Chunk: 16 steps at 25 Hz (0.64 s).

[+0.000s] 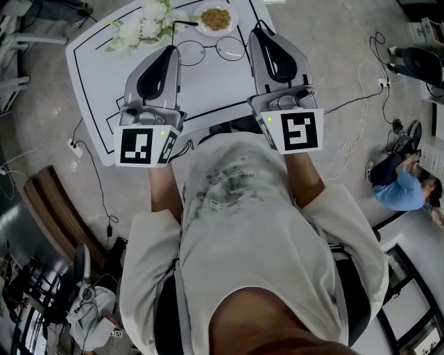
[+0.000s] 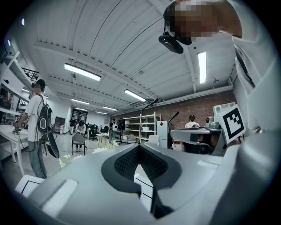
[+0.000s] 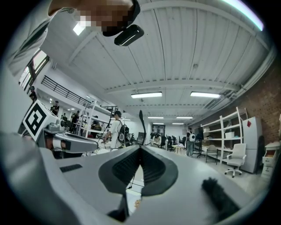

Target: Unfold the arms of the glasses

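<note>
**Wire-rimmed glasses lying between two closed grippers**

Head view: the glasses [image 1: 211, 48] are seen lying near the far edge of the white tabletop [image 1: 208, 90], between a bunch of white flowers [image 1: 142, 28] toward the far-left corner and a small dish [image 1: 216, 19] of brown food at the far edge. The frame is thin wire with round lenses, so it is judged to be light, springy and easily bent. The lenses are best left untouched. A hold at the bridge or rim by one gripper is suggested, with each arm taken near its hinge by the other. Whether the arms are folded cannot be made out. The left gripper [image 1: 171, 50] and right gripper [image 1: 259, 31] are held above the tabletop, one at each end of the frame. The surface is smooth, marked with black lines, and likely to let the frame slide. Grey floor and loose cables are seen around it.

Left gripper view: the fingers [image 2: 127, 160] are seen together at their tips, with nothing held. A wide workshop is shown, with shelving, a brick wall and strip lights.

Right gripper view: the fingers [image 3: 154, 165] are likewise closed on nothing. Shelves, chairs and distant people are visible.
</note>
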Tool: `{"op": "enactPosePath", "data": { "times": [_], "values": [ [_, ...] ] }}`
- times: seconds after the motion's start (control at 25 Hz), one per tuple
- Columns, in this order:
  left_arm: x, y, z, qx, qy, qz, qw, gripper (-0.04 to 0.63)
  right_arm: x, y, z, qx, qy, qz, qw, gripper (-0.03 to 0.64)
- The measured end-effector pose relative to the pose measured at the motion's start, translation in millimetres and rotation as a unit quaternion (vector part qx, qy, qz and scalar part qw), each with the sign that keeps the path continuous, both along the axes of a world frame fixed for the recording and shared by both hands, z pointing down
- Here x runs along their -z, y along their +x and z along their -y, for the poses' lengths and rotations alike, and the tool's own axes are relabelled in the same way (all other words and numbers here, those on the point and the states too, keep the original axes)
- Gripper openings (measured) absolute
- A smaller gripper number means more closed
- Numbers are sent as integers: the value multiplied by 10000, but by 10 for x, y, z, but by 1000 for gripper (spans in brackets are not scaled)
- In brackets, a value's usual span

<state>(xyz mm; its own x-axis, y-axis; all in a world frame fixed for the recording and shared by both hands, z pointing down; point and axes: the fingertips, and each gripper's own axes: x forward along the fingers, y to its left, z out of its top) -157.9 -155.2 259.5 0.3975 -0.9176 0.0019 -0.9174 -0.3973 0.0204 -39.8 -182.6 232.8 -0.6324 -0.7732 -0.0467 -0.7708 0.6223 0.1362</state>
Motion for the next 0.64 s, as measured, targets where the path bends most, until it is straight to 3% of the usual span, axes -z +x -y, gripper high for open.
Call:
{"op": "enactPosePath", "data": {
  "times": [0.64],
  "values": [
    [-94,-18,74,-99,-53,-66,9999,8,-75,-24,67,-52,-42,-40,10000,17]
  ]
}}
